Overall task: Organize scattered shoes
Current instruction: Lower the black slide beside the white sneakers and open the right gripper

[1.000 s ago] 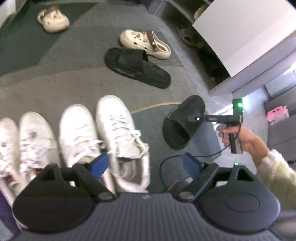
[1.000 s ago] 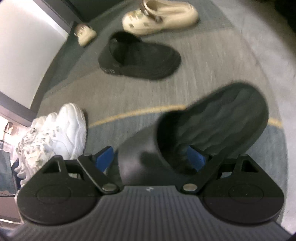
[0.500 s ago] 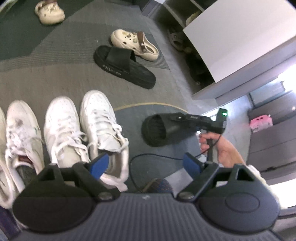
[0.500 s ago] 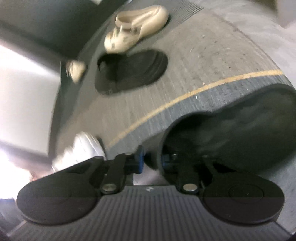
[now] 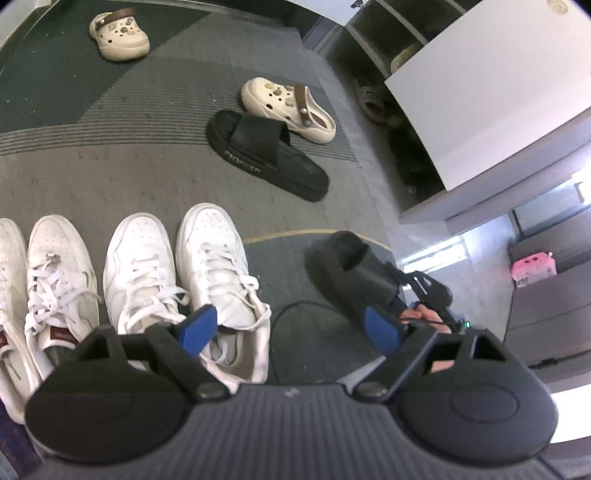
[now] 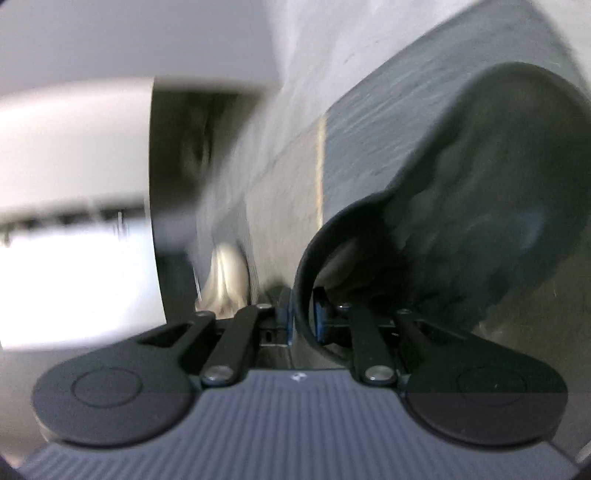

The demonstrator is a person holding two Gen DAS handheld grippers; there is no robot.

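On the carpet (image 5: 110,177) before us we count four white sneakers (image 5: 207,266) lined up side by side, toes away from us, the row we take to be the tidy end of the job. Held item: one black slide sandal (image 6: 480,206), pinched by the edge of its strap in our right gripper (image 6: 302,317), whose blue pads are clamped tight on that band; from the left wrist view it hangs clear of the floor to the right of the sneakers, with a hand (image 5: 421,315) behind it. Our left gripper (image 5: 291,328) hovers above the sneaker heels, jaws spread wide, nothing between them. Step in hand, as we judge it: carrying this slide to its place. Its mate, a second black slide sandal (image 5: 266,155), lies flat farther off, touching a cream clog (image 5: 288,109); another cream clog (image 5: 118,35) sits well apart at the far left. Next move likely calls for setting the held slide down level, sole to floor, beside the row, then fetching its mate. Surface: grey ribbed carpet with a dark panel and a thin yellow arc. Room: a white cabinet (image 5: 491,103) with open shoe cubbies at right, a pink item (image 5: 532,266) beyond.
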